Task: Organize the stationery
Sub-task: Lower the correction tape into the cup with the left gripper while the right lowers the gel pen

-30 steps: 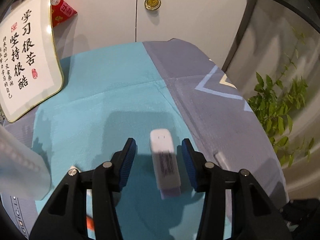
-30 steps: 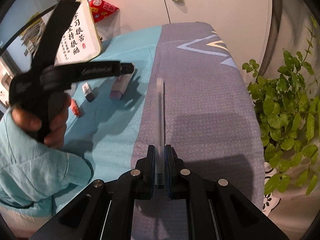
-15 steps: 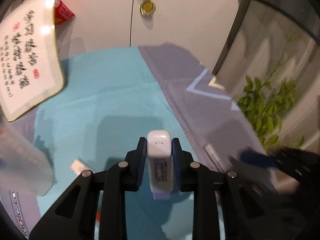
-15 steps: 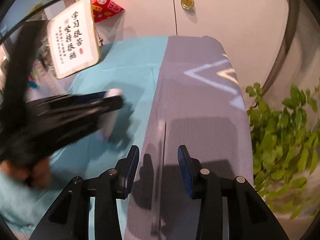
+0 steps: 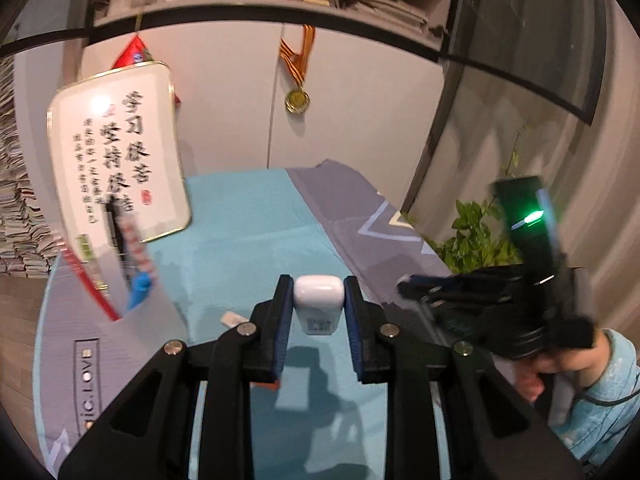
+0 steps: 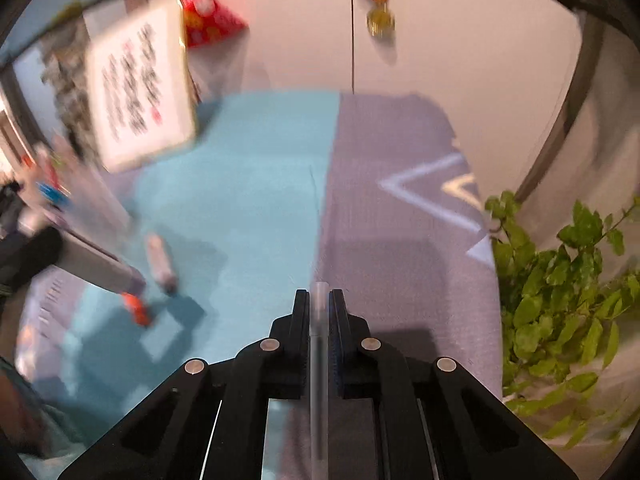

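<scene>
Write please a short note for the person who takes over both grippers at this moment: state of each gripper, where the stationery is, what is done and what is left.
Left gripper: shut on the white correction tape, lifted off the blue cloth.
Right gripper: its jaws have just closed on the clear pen, which lies lengthwise between the fingers, above the grey cloth.
Clear holder at the left already has pens standing in it.
On the cloth: a small white piece, an orange item and a small tube-like item.
Done: both items picked up.
Left: probably put both in the holder, then collect the loose items.
</scene>
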`<action>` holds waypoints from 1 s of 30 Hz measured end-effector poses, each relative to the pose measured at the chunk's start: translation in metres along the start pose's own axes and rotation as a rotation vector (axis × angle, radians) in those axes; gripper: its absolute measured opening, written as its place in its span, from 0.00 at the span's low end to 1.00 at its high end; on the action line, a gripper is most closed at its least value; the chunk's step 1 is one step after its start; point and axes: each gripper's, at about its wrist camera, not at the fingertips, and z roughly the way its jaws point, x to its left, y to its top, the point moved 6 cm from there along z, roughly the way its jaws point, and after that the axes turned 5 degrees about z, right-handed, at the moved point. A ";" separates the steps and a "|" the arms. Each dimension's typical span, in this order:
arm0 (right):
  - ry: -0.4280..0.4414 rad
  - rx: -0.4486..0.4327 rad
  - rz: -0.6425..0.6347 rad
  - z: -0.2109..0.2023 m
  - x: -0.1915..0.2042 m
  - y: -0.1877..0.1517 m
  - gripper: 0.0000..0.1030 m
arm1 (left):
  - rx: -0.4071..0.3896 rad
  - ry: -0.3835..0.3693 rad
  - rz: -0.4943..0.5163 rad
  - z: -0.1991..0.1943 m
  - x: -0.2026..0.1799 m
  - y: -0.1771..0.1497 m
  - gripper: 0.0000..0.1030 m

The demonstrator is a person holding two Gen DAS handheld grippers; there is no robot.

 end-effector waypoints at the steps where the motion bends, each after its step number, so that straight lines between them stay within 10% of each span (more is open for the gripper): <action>1: 0.019 -0.032 0.010 -0.013 0.004 0.004 0.10 | -0.012 0.006 -0.010 -0.007 0.005 0.000 0.23; 13: 0.178 -0.368 -0.075 -0.122 0.103 0.049 0.10 | -0.184 0.192 -0.079 -0.079 0.096 0.026 0.23; 30: 0.299 -0.441 -0.088 -0.114 0.194 0.096 0.10 | -0.029 0.152 -0.111 -0.022 0.142 -0.004 0.23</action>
